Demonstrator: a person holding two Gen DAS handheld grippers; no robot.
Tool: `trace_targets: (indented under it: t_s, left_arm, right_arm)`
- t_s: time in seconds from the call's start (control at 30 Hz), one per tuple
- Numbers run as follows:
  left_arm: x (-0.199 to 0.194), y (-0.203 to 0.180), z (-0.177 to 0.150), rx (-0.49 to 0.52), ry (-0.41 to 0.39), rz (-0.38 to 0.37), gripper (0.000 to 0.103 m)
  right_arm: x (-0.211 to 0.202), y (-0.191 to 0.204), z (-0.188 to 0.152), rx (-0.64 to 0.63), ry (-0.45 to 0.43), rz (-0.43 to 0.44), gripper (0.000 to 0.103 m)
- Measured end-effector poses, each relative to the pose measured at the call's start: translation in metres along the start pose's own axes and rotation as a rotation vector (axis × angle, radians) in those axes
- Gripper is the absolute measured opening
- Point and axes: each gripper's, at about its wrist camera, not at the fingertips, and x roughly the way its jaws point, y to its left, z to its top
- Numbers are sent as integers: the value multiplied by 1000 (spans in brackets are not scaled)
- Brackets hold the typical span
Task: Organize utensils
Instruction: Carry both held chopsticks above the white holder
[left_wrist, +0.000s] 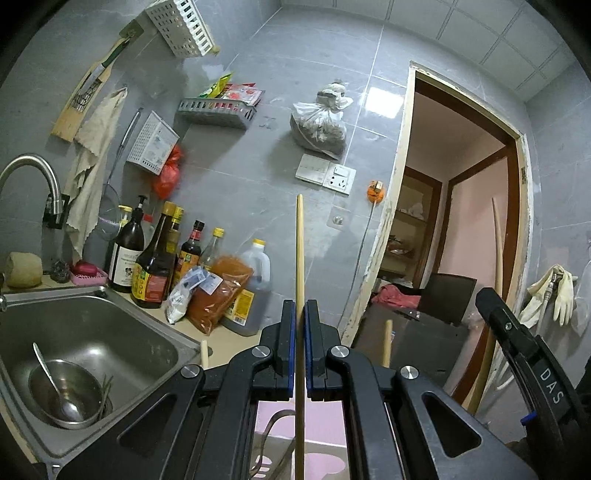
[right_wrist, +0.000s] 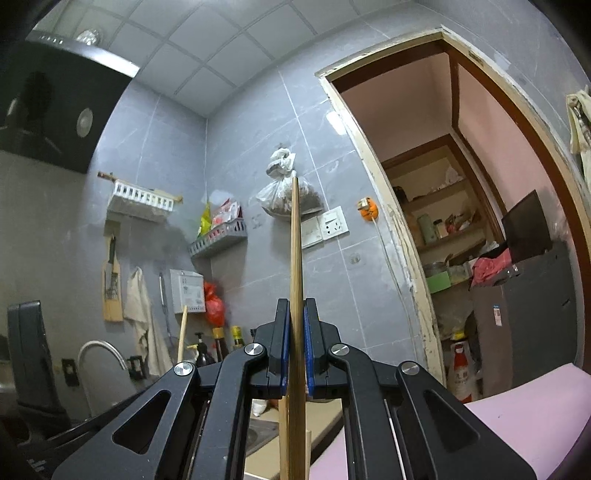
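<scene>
In the left wrist view my left gripper (left_wrist: 300, 306) is shut on a pale wooden chopstick (left_wrist: 300, 240) that stands upright between the blue pads. My right gripper (left_wrist: 493, 306) shows at the right edge with a longer stick (left_wrist: 496, 251) in it. In the right wrist view the right gripper (right_wrist: 296, 306) is shut on a darker wooden chopstick (right_wrist: 295, 240), also upright. The left gripper's chopstick (right_wrist: 182, 332) shows at the left there. Two more stick tips (left_wrist: 387, 343) poke up beside the left gripper. A pink container (left_wrist: 321, 417) lies under it, mostly hidden.
A steel sink (left_wrist: 122, 325) at the lower left holds a metal bowl (left_wrist: 68, 395) with a spoon (left_wrist: 48, 373). Sauce bottles (left_wrist: 155, 266) and bags crowd the counter behind it. Wall baskets (left_wrist: 218, 110), a hanging bag (left_wrist: 321, 122) and a doorway (left_wrist: 461, 206) lie ahead.
</scene>
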Motion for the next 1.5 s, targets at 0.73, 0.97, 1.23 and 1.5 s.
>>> trace_targets:
  t_s: [0.73,0.97,1.23,1.5]
  left_arm:
    - [-2,23,-19,-73,39,-38,3]
    - [-5,25,-20,-77,36,-26,3]
    - [-8,13,-28,-21,34,-16,3]
    - [-11,8,-35,6,65,0,3]
  right_arm:
    - [7,-7,-35,-6,67,-16,5]
    - [6,-1,-42,-25,83,-3,5]
    - [4,1,-43,-34,100,2,5]
    - [4,3,-41,-39,115,2,7]
